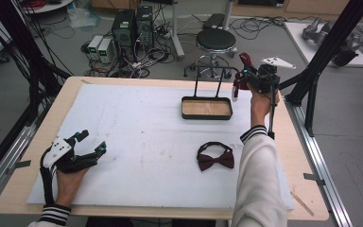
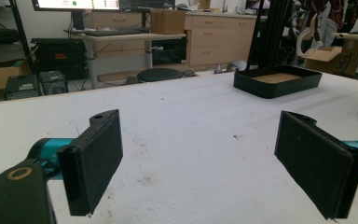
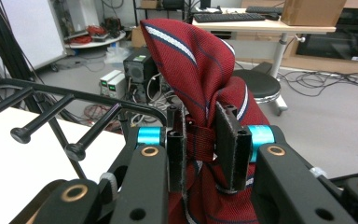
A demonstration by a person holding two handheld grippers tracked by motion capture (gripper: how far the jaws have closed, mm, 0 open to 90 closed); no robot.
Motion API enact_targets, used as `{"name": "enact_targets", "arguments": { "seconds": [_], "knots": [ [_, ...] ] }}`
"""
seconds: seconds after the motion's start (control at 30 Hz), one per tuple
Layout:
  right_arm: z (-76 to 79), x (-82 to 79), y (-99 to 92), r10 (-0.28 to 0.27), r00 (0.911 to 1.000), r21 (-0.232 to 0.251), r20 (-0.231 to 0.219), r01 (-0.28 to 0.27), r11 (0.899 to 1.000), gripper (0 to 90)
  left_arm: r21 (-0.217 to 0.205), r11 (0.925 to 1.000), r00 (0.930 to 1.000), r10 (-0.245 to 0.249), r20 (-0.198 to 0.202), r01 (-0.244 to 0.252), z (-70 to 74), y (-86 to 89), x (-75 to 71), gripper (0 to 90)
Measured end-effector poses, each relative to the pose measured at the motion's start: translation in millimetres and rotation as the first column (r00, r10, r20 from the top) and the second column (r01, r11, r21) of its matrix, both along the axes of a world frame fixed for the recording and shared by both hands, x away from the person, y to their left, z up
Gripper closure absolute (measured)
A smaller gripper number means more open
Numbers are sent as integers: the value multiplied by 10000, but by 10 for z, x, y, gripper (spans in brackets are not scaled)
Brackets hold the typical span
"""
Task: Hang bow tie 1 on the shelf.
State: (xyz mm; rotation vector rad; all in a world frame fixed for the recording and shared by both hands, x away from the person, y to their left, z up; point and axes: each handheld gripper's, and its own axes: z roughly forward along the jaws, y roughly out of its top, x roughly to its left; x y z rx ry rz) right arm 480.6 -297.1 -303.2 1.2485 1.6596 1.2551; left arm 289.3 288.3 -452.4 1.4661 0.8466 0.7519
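At near-left corner of bench (image 1: 123, 94): left tongs (image 1: 90, 142) resting low on white cover, jaws spread wide, nothing between them; pads (image 2: 95, 161) bare in left gripper view, only stained cover and distant tray beyond.

Centre, toward near edge: dark red bow tie (image 1: 215, 157) lying flat on cover, loose, well apart from both tongs; small, light, limp at the wings, firmer at the middle knot; knot judged the best place to pinch.

Centre-right, farther back: black tray (image 1: 206, 108) with wooden floor, empty; black rail rack (image 1: 212, 75) rising from behind it.

Far right, past tray corner: right tongs (image 1: 243, 75) held up off bench near rack's end, closed tight on red striped necktie (image 3: 191, 70); in right gripper view, fabric bunched and pinched between pads (image 3: 228, 135), a fold standing above them, rest hanging below out of sight.

Handling judgement: necktie soft, light, woven and faintly slick; no stiffness, so free length likely to swing and drape wherever it touches; not fragile, though tight pinch may crease. Grip on bunched folds looks secure; a single layer likely to slip. For draping over a rail, hold near the middle judged best, both ends falling evenly.
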Motion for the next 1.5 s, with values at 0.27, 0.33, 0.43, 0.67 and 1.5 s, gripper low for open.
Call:
{"name": "enact_targets", "arguments": {
  "seconds": [0.27, 0.33, 0.43, 0.67, 1.5],
  "knots": [
    [-69, 59, -74, -217, 9996, 14, -205, 218, 9998, 750, 4, 10000, 10000, 3, 0, -3, 0, 0, 0, 155],
    [-99, 76, -90, -277, 9985, 56, -471, 280, 9996, 750, 3, 10000, 10000, 1, -3, -1, 0, -2, -1, 155],
    [-147, 99, -114, -436, 9951, -46, -892, 434, 9990, 749, 0, 10000, 10000, 6, 7, -6, -1, -4, -2, 155],
    [-254, 107, -192, -537, 9812, -39, -1853, 539, 9985, 749, 49, 10000, 10000, -14, 6, 14, 0, -3, -3, 155],
    [-286, 106, -32, -563, 9651, -1642, -2560, 139, 9863, 107, 64, 10000, 10000, -43, 20, 43, 0, -5, -3, 155]
  ]
}}
